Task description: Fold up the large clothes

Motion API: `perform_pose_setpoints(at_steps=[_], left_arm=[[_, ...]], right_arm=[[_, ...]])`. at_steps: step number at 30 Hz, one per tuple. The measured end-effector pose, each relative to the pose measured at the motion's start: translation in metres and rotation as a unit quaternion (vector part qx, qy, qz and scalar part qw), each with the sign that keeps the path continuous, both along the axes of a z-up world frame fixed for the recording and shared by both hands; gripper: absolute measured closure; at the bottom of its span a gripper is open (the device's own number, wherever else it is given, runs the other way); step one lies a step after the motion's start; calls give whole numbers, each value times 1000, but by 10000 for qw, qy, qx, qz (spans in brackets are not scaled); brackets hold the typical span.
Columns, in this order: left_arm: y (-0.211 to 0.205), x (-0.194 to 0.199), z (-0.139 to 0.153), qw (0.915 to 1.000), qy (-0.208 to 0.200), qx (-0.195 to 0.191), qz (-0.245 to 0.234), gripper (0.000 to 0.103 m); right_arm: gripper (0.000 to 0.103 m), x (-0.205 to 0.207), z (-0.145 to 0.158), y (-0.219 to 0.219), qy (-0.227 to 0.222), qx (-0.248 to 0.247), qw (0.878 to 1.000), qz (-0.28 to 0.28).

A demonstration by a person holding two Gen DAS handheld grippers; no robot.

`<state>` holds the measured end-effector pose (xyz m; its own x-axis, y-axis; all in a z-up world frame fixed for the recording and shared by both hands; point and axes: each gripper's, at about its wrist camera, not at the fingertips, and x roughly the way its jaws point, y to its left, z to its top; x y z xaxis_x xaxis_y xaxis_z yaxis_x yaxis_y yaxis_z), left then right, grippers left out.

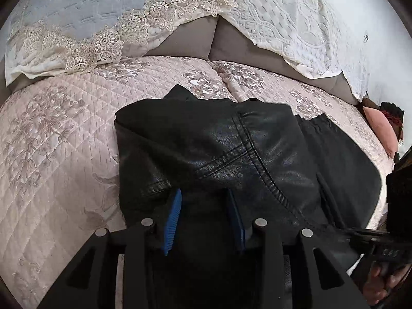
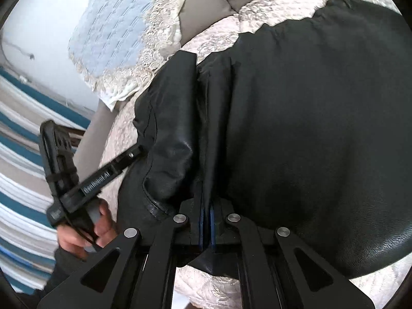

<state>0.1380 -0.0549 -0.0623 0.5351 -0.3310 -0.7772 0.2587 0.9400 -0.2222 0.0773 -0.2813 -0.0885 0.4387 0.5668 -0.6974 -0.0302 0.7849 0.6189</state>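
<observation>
My right gripper point(image 2: 206, 221) pinches the black leather jacket point(image 1: 231, 154) edge, my left gripper point(image 1: 203, 219) stands half open around, I think, a thick fold, so this smooth leather may slip out.

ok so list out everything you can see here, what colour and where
leather garment: one, black, partly folded on the bedspread
bedspread: one, pale pink quilted with floral pattern, under the garment
lace-trimmed covers: two, light blue and white, draped over the headboard
headboard: one, grey padded, behind the bedspread
cushion: one, pink, far right edge
striped rug: one, teal, white and beige, on the floor at left
left gripper: black with blue pads, open over the garment
right gripper: black with blue pads, shut on a garment fold
</observation>
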Motion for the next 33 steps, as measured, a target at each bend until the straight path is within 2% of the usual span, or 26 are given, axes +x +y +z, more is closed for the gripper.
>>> perform_pose_setpoints(at_steps=[4, 6, 9, 12, 15, 19, 22, 24, 25, 28, 31, 33], left_arm=[[7, 11, 20, 9995, -76, -290, 89, 65], [3, 23, 22, 9996, -126, -197, 159, 65], [-12, 42, 13, 9999, 11, -120, 63, 65], [-32, 53, -6, 9994, 66, 318, -93, 65], [-36, 52, -17, 9994, -20, 346, -41, 65], [-38, 48, -15, 9990, -90, 437, -49, 65], [-36, 35, 1, 9992, -137, 384, -28, 65], [-36, 13, 13, 9994, -218, 39, -255, 64], [-39, 3, 15, 9991, -258, 1, -328, 64], [-54, -31, 7, 9970, -328, 38, -693, 62], [-71, -47, -11, 9942, -551, 494, -785, 62], [-72, -47, -9, 9948, -536, 479, -715, 62]], right_arm=[[102, -2, -4, 1, -32, -54, 10000, 12], [102, -6, -7, 0, -55, -82, 10000, -3], [102, -8, -7, 1, -77, -123, 9999, 0], [102, -11, -7, 1, -104, -147, 9998, 18], [102, -10, -8, 3, -151, -187, 9997, 40], [100, -10, -4, 7, -241, -299, 9992, 78], [91, -21, 13, 4, -376, -527, 9979, 22], [86, -32, 25, -5, -555, -636, 9964, -84], [86, -37, 29, -9, -614, -662, 9958, -123], [86, -45, 35, -16, -660, -823, 9941, -239], [86, -45, 34, -15, -638, -885, 9937, -248], [86, -44, 36, -14, -650, -888, 9936, -250]])
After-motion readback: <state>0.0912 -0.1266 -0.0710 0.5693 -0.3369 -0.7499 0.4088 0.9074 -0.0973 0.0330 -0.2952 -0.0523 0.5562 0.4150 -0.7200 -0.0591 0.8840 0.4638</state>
